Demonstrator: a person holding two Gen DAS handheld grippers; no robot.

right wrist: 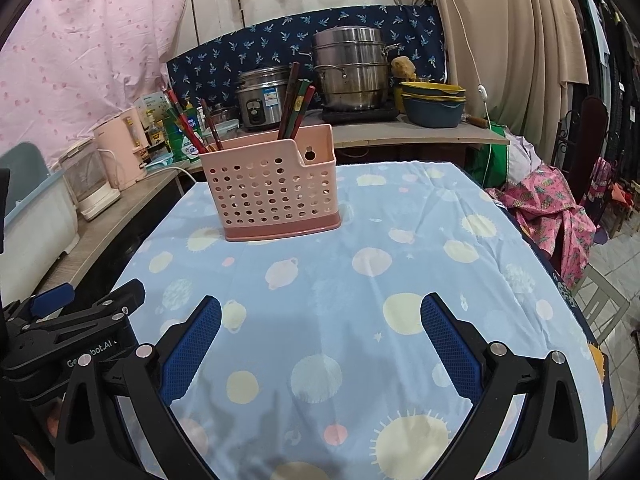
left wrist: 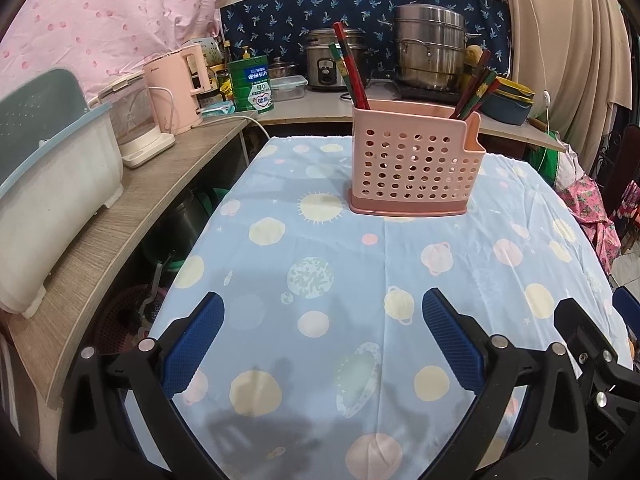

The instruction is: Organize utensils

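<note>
Both the left claw and right claw are held spread and empty short of the pink perforated plastic utensil caddy, where the red and dark lacquered chopsticks are best pinched near their tips.

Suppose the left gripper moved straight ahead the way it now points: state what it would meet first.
Probably the pink utensil holder. The left gripper, jaws open and empty, points across bare tablecloth with nothing lying between. The holder sits slightly right of centre, and depth is unclear, so a low path might meet cloth first.
</note>
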